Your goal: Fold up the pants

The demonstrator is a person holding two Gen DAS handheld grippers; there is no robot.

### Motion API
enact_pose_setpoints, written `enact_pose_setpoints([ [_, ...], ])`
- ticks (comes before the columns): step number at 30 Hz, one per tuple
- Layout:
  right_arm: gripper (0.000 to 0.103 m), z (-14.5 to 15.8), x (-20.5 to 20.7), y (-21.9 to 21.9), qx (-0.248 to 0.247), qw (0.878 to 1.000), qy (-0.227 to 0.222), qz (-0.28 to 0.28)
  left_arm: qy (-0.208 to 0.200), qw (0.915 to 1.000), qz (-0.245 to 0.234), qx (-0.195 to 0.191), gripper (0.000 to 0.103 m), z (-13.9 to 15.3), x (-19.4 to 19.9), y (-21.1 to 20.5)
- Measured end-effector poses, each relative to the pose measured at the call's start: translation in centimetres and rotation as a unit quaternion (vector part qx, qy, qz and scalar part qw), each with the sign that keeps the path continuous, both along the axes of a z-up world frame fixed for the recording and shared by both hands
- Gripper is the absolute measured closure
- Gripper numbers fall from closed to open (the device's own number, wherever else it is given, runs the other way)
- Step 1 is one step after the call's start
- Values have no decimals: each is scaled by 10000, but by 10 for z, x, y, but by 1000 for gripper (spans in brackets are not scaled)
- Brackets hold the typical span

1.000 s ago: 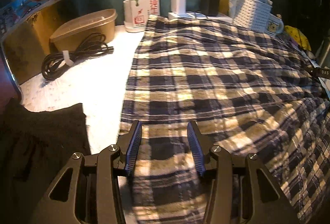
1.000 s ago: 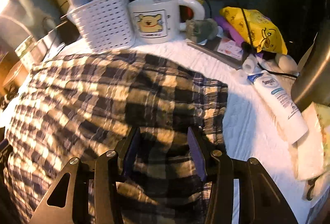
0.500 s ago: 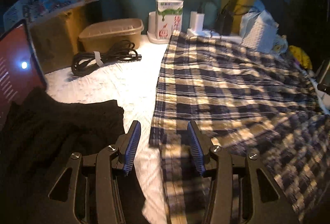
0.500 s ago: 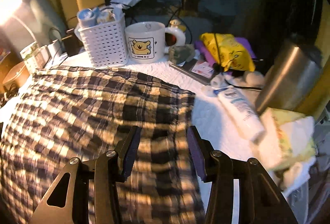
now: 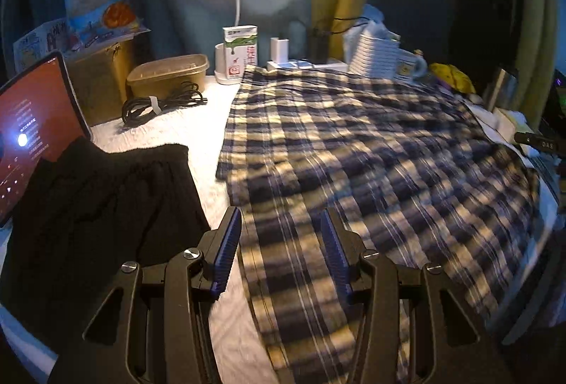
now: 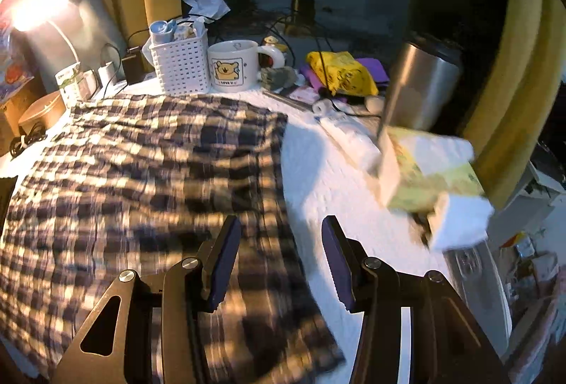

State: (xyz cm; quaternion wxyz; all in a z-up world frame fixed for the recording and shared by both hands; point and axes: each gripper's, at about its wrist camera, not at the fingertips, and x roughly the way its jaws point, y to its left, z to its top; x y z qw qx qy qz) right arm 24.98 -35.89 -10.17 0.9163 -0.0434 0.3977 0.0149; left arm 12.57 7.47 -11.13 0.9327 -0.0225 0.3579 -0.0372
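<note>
1. Left tool [image 5: 281,251]: its two blue-padded fingers stand spread with nothing pinched between them. It hangs clear above the near-left part of the navy-and-cream plaid cotton pants [image 5: 353,150], close to their left edge.
2. Right tool [image 6: 281,255]: also spread and empty. It hovers over the right edge of the same plaid pants [image 6: 141,172], one finger above cloth, the other above the bare white quilted surface [image 6: 318,172].
3. The pants lie flat and take up most of the middle of the surface. Their long axis seems to run from left to right between the two tools, so each tool is nearer its own end.
4. My judgement is that the coming fold turns on that line-up, each tool dropping onto its own edge to grip it.
5. Just left of the pants lies a crumpled black garment [image 5: 99,207].
6. Along the far edge stand a white perforated plastic basket [image 6: 180,65] and a white bear-print mug [image 6: 233,65], close to the cloth's far hem.
</note>
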Motion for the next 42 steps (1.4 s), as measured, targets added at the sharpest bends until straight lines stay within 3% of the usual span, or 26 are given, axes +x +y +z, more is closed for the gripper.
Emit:
enact_pose_setpoints([
  [18,53,-17,-98,9,63,9999,78,-62,111,9982,-578,90,55,-40,-111,-12],
  [20,53,-13,-102,10,41,10000,19,-37,160,9971,-712,226,44,-45,-120,-17],
  [23,53,-3,-105,11,44,9999,-96,-27,159,9948,-895,454,38,-47,-129,-19],
  [31,53,-2,-102,11,34,10000,-88,-6,239,9920,-820,931,38,-51,-126,-16],
  [36,53,-8,-101,10,32,10000,-18,-3,42,9873,-851,1344,38,-50,-124,-27],
  [42,53,-12,-100,0,70,9999,-16,-119,-178,9836,-959,1515,38,-52,-113,-37],
])
